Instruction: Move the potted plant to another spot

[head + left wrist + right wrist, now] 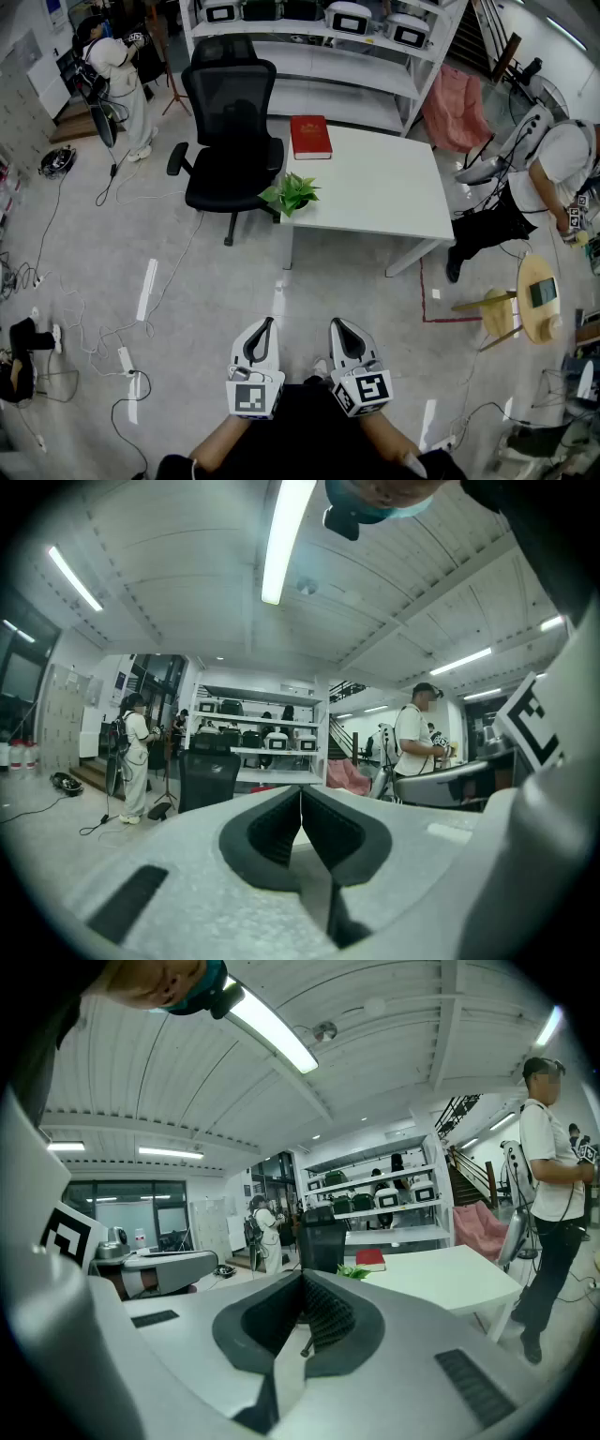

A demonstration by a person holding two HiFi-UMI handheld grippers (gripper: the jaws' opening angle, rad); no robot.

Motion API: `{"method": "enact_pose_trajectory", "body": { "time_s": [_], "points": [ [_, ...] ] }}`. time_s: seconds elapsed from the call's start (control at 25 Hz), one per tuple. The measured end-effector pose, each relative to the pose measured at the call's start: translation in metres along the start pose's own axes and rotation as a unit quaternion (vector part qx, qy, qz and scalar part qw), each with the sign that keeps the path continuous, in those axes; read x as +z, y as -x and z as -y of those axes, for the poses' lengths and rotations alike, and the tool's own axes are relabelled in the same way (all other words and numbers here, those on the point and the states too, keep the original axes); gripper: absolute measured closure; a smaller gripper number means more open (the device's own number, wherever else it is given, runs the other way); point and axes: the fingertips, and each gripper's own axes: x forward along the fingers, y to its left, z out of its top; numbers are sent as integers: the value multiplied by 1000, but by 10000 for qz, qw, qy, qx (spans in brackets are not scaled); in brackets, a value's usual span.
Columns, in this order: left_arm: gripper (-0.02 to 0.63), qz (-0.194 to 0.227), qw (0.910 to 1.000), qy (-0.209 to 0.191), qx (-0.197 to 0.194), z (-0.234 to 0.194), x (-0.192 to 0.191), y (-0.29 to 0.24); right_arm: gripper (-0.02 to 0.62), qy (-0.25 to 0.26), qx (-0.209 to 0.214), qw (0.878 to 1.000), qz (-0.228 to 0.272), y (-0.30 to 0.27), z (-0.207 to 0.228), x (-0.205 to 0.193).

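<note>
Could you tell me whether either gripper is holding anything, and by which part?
Nothing is held: the left gripper and right gripper are both shut and empty, and the potted plant sits untouched on the table corner.

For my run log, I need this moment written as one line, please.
stage: not yet approached | potted plant: on table corner, untouched | left gripper: shut, empty | right gripper: shut, empty

White table (375, 187) standing mid-floor. Red book (309, 137) lying on its far left corner. Black chair (228, 131) standing just beside table's left edge. White shelf (309, 33) running along back, carrying cases. Pink cloth (454, 111) hanging by shelf's right end. Person in white (124, 80) standing far left; second person (553, 173) bending near table's right. Round wooden stand (536, 298) sitting at right. Power strip (125, 359) lying on floor at left.
</note>
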Motion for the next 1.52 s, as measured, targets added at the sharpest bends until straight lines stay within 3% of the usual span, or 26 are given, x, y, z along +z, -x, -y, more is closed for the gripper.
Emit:
{"method": "enact_pose_trajectory", "body": {
  "time_s": [0.52, 0.96, 1.52],
  "points": [
    [589, 153, 9999, -9, 16, -28, 2, 9, 584, -102, -23, 9999, 33, -13, -26, -6],
    [588, 31, 9993, 113, -364, -67, -13, 30, 584, -107, -339, 9993, -124, -29, -68, -26],
    [589, -155, 9996, 152, -207, -126, -24, -15, 584, -213, -217, 9989, -362, -106, -69, -35]
  ]
}}
